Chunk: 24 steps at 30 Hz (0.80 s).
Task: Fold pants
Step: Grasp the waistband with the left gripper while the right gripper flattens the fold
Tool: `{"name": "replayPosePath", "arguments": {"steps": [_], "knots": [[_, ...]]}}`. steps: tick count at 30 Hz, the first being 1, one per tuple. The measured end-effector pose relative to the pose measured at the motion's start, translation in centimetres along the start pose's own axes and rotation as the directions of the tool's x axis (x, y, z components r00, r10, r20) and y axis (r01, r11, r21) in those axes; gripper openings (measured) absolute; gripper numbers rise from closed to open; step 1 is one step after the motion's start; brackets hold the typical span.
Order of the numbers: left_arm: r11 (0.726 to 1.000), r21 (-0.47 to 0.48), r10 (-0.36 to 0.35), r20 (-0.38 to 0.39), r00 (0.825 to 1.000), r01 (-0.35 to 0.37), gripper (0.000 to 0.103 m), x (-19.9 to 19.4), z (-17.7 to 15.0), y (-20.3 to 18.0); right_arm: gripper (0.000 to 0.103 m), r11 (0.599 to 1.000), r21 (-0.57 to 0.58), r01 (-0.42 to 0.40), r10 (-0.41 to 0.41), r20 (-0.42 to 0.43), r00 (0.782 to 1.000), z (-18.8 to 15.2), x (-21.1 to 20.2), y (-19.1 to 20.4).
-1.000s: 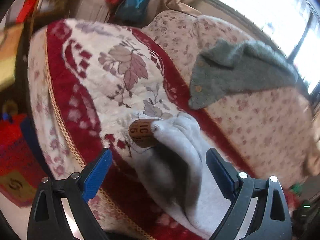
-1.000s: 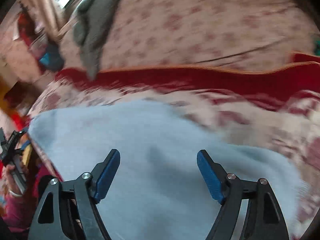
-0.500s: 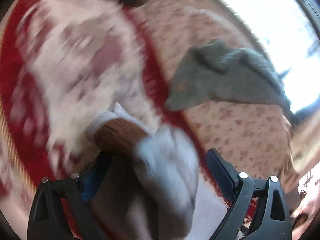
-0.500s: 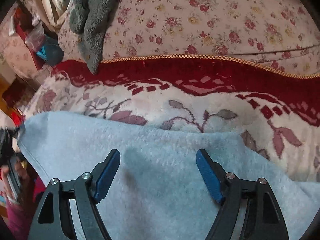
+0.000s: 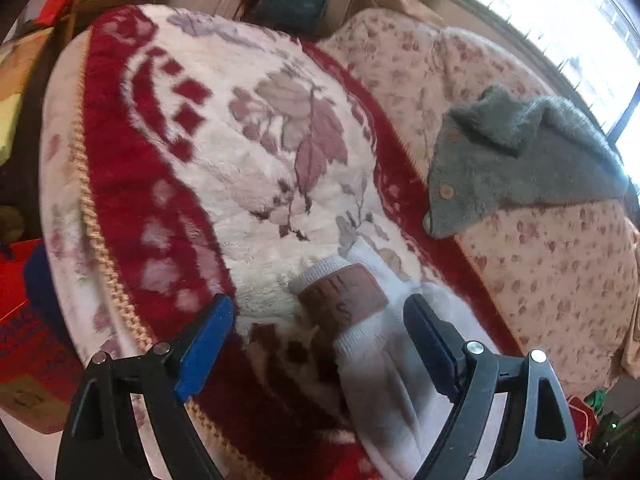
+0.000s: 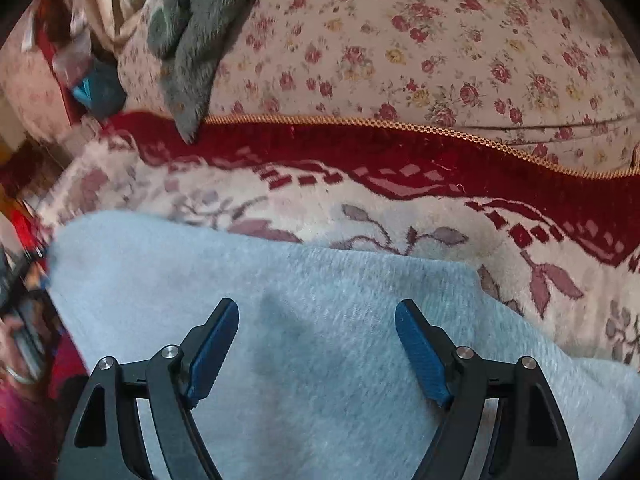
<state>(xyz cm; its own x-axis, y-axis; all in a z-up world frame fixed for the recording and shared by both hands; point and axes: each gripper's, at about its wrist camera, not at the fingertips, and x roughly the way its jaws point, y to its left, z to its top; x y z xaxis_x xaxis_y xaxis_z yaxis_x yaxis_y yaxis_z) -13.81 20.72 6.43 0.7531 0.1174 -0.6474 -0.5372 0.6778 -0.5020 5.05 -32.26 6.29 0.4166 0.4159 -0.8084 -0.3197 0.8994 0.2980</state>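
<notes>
Light grey fleece pants lie on a red and cream floral blanket. In the left wrist view their white ribbed waistband with a brown patch lies between my fingers. My left gripper is open over the waistband and holds nothing. My right gripper is open just above the broad grey cloth and holds nothing. The far end of the pants runs off the left of the right wrist view.
A grey knit cardigan with a button lies on the rose-print bedcover beyond the blanket; it also shows in the right wrist view. The bed edge drops at the left to clutter and a red box.
The left gripper swung fast and now sits with the waistband's brown patch between its open fingers. The right gripper moved a little; more of the blanket shows beyond the pants.
</notes>
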Motion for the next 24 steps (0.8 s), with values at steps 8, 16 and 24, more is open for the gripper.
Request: {"name": "replayPosePath", "arguments": {"steps": [8, 16, 24], "knots": [[0.974, 0.205, -0.106, 0.016, 0.994, 0.101, 0.087, -0.7, -2.2, -6.8, 0.084, 0.990, -0.021, 0.137, -0.137, -0.001, 0.991, 0.1, 1.5, -0.8], [0.947, 0.316, 0.066, -0.003, 0.998, -0.061, 0.088, 6.0, -3.8, -7.9, 0.085, 0.985, -0.049, 0.165, -0.166, -0.018, 0.986, 0.4, 3.4, -1.5], [0.982, 0.182, -0.042, -0.031, 0.999, 0.047, 0.091, 1.6, -2.6, -4.9, 0.089, 0.996, -0.084, -0.035, 0.030, -0.055, 0.998, 1.4, 1.2, 4.5]]}}
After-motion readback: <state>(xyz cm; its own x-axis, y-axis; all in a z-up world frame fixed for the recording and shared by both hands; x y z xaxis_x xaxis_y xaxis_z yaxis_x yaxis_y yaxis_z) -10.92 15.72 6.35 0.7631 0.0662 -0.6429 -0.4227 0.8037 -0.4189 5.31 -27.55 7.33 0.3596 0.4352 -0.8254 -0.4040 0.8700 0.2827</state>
